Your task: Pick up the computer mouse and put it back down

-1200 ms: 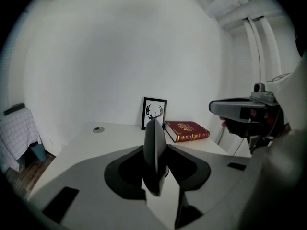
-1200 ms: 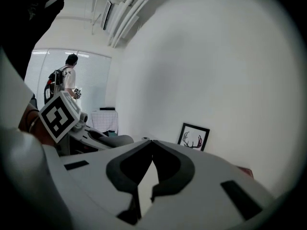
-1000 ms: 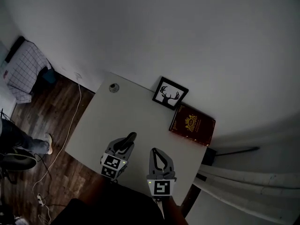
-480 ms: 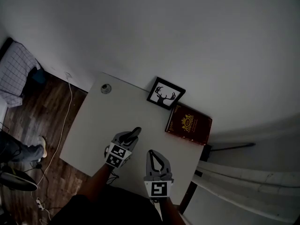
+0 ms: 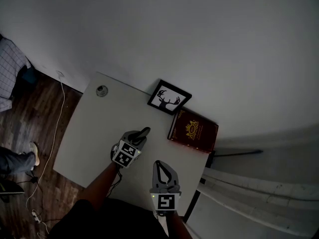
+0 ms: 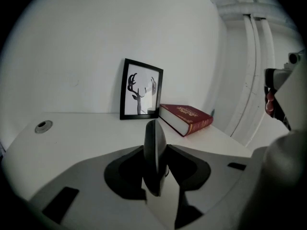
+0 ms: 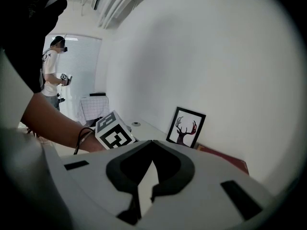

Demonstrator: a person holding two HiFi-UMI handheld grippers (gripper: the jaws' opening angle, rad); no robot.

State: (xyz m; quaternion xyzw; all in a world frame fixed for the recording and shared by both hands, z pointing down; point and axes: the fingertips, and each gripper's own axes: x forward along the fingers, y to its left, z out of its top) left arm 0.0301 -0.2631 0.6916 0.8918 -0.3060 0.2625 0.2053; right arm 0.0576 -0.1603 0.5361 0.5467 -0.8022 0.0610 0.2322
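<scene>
A dark computer mouse (image 6: 154, 157) stands on its edge between the jaws of my left gripper (image 6: 156, 153), which is shut on it. In the head view the left gripper (image 5: 141, 135) holds the mouse (image 5: 143, 132) over the middle of the white table (image 5: 89, 133), pointing toward the book. Whether the mouse touches the tabletop I cannot tell. My right gripper (image 5: 159, 164) hovers near the table's front edge, shut, with nothing between its tips (image 7: 152, 143). The left gripper's marker cube (image 7: 113, 133) shows at the left of the right gripper view.
A black-framed deer picture (image 5: 169, 97) leans on the wall at the table's back. A red book (image 5: 193, 131) lies to its right. A round cable grommet (image 5: 101, 90) sits at the back left corner. Another person (image 7: 52, 66) stands far off by a window.
My left gripper has carried the mouse forward over the table toward the book and sunk lower. The right gripper has dipped a little. Both jaws stay as they were.
</scene>
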